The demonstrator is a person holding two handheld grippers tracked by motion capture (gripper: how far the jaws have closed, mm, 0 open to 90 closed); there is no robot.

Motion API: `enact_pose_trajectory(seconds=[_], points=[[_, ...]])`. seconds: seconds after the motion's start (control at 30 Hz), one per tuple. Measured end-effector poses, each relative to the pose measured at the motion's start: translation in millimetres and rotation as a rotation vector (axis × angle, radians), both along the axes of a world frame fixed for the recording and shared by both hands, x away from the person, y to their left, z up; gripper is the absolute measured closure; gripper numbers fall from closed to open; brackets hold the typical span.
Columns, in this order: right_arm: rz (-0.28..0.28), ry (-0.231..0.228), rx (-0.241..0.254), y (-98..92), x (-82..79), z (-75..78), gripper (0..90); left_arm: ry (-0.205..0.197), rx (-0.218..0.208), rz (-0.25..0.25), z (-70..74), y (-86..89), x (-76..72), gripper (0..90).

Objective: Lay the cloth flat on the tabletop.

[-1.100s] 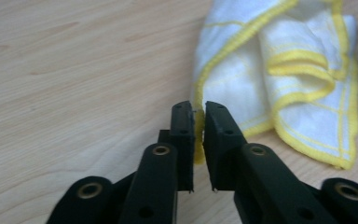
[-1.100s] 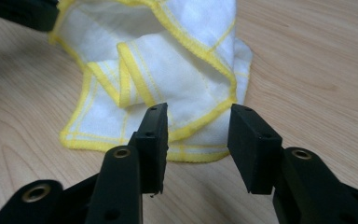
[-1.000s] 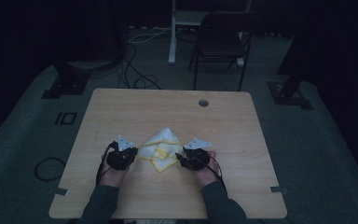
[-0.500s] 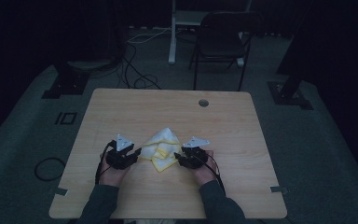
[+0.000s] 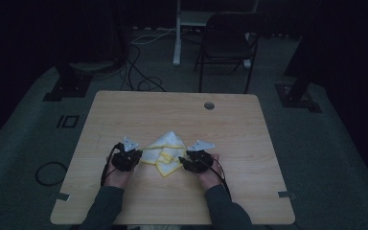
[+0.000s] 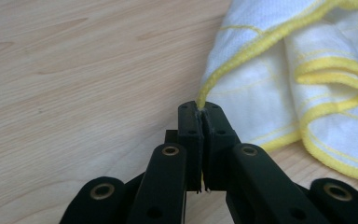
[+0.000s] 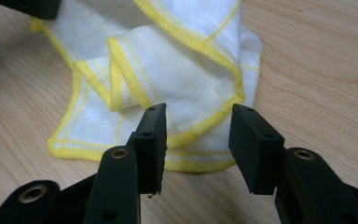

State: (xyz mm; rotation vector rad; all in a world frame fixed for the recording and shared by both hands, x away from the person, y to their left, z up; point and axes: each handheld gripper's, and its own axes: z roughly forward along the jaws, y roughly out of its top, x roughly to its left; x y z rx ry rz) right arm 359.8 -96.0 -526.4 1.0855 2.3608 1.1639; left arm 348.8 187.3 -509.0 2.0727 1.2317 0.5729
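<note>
left jaws pinched on cloth (image 6: 279,93) hem | right jaws apart, unclamped

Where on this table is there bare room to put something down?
The far half of the table is bare wood, from the cloth back to the round hole. Strips along the left and right edges are free too. It is crowded at the near middle, where the left gripper and right gripper flank the cloth.

Cloth (image 6: 284,84) cut by frame edge
</note>
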Motion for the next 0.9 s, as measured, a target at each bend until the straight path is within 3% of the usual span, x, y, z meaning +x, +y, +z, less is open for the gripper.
enact_pose_trajectory(seconds=[0.47, 0.63, 0.9], points=[[-0.002, 0.029, 0.005, 12.0, 12.8, -0.7, 58.4, 0.011, 0.019, 0.032, -5.6, 4.7, 4.7, 87.9], [-0.030, 0.059, 0.015, 11.2, 15.5, -3.6, 59.6, 0.015, 0.021, 0.038, -7.6, 5.9, 5.1, 87.9], [-0.028, 0.095, -0.014, 14.2, 19.5, -10.8, 60.4, 0.016, 0.025, 0.040, -8.5, 4.5, 5.0, 87.5]])
